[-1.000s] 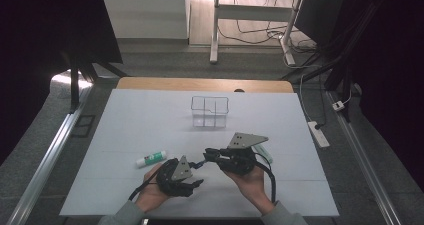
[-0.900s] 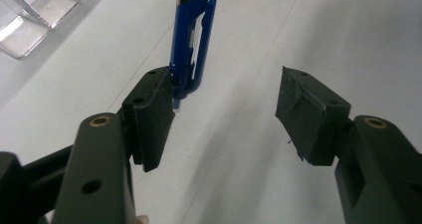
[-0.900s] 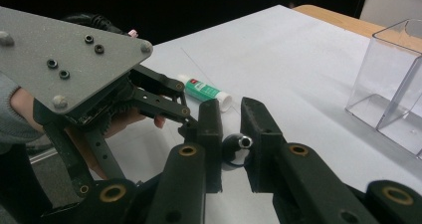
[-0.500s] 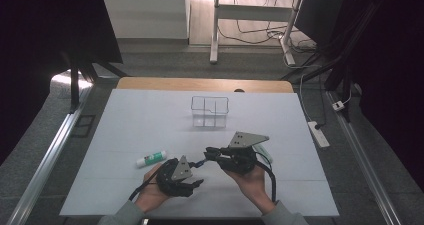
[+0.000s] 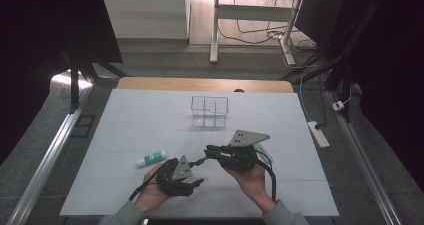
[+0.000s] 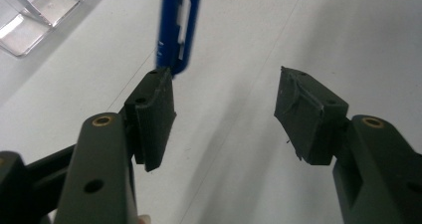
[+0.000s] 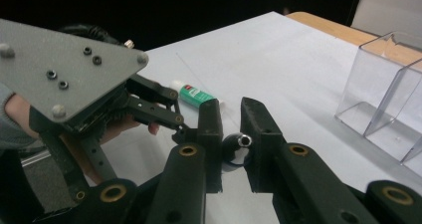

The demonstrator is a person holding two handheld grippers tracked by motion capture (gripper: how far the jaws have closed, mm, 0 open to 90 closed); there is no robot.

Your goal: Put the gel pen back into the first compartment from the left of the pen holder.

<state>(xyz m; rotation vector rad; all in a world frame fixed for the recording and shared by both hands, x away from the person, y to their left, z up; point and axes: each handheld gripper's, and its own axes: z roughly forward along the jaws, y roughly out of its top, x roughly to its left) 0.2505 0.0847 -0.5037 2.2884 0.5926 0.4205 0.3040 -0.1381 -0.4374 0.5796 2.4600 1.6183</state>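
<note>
While the right gripper (image 7: pixel 230 134) is clamping a blue pen (image 7: pixel 235 149) end-on, its hold looks slight. The left gripper (image 6: pixel 224 109) is waiting open-jawed, so a mistimed handover risks dropping the pen short of the clear organizer (image 5: pixel 210 111).

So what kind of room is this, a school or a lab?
Probably a lab or workshop set up for recording. A bare white-covered table stands among metal frame rails, with loose cables and a white power strip on the grey floor, and a clear plastic divided box laid out.
</note>
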